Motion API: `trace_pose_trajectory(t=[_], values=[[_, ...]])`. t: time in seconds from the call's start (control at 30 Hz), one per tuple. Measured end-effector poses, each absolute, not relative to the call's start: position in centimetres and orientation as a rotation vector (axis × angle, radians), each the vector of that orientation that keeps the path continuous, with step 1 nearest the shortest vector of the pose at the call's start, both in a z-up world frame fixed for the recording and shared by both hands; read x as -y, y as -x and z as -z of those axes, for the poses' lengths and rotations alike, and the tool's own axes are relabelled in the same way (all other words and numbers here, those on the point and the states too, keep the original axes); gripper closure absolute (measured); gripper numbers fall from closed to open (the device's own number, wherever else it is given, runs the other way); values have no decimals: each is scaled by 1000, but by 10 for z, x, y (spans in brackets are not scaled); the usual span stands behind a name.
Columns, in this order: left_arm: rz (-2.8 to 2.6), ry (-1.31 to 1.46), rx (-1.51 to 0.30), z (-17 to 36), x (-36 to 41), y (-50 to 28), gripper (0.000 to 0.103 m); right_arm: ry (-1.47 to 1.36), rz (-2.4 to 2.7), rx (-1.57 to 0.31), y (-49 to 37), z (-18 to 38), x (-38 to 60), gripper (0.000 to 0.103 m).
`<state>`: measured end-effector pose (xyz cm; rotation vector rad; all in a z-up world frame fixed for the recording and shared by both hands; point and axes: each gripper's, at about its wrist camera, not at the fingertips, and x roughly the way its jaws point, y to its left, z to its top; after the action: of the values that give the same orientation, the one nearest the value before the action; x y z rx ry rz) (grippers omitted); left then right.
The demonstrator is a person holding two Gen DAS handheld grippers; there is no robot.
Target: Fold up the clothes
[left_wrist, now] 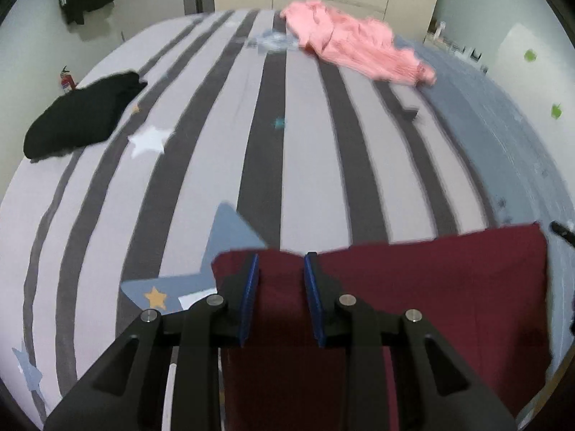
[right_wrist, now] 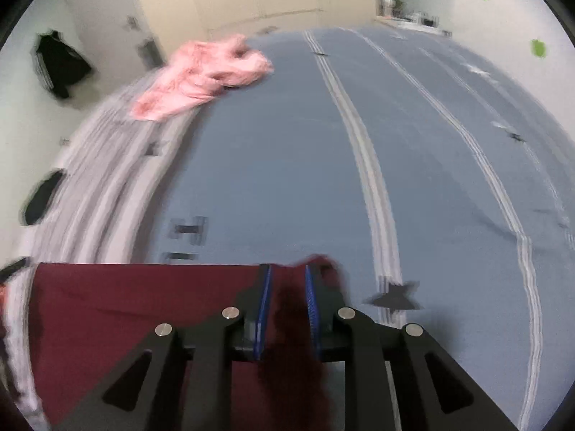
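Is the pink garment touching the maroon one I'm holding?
Apart. The left wrist view shows the pink garment at the bed's far end and the maroon garment near the grippers, with bare striped bedding between.

Left tool (left_wrist: 280, 262) pinches the maroon garment (left_wrist: 449, 287) over the striped bedspread (left_wrist: 305, 161).

The maroon garment (left_wrist: 431, 287) is matt cloth, the pink one (left_wrist: 359, 50) looks ribbed, and each gripper (left_wrist: 280, 280) is matt black plastic.
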<state>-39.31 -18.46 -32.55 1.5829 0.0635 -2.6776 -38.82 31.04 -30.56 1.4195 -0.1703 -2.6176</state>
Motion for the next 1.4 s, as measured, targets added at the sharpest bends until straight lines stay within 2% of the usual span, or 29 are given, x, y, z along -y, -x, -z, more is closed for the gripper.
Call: trace_pose_trajectory(t=[0.03,0.1,0.13,0.17,0.2,0.23,0.37,0.4,0.53,0.73,0.87,0.93,1.07,1.23,1.4], values=[[2659,-1594,-56,334,188,394,86,-1409,2583,154,387,309,-302,85],[2630,-1599,-32,347,195,393,100,-1448,2524,117,385,327,-288,86],[2630,-1591,-54,349,198,393,101,-1472,2510,81,385,337,-284,86],[2632,-1583,-83,350,202,393,101,-1477,2511,74,385,344,-287,91],[2631,-1567,-120,348,205,392,101,-1476,2518,77,387,349,-291,100],[2630,-1550,-158,344,208,392,101,-1476,2524,81,388,354,-296,103],[2642,-1382,-258,312,220,376,99,-1457,2628,124,389,346,-321,103],[2653,-1368,-272,304,220,368,99,-1445,2669,150,387,339,-330,96],[2716,-1426,-301,285,204,330,99,-1433,2689,181,366,322,-339,96],[2707,-1701,-170,323,165,269,99,-1414,2487,48,304,324,-284,95],[2682,-1713,-159,354,181,245,100,-1505,2422,-31,267,363,-270,95],[2709,-1709,-223,353,191,244,101,-1498,2453,5,262,368,-284,95],[2670,-1630,-127,337,198,240,101,-1526,2574,83,257,367,-320,95],[2586,-1572,-257,322,218,212,92,-1612,2679,138,233,364,-355,90],[2683,-1604,-212,320,176,182,86,-1457,2656,100,193,339,-319,88]])
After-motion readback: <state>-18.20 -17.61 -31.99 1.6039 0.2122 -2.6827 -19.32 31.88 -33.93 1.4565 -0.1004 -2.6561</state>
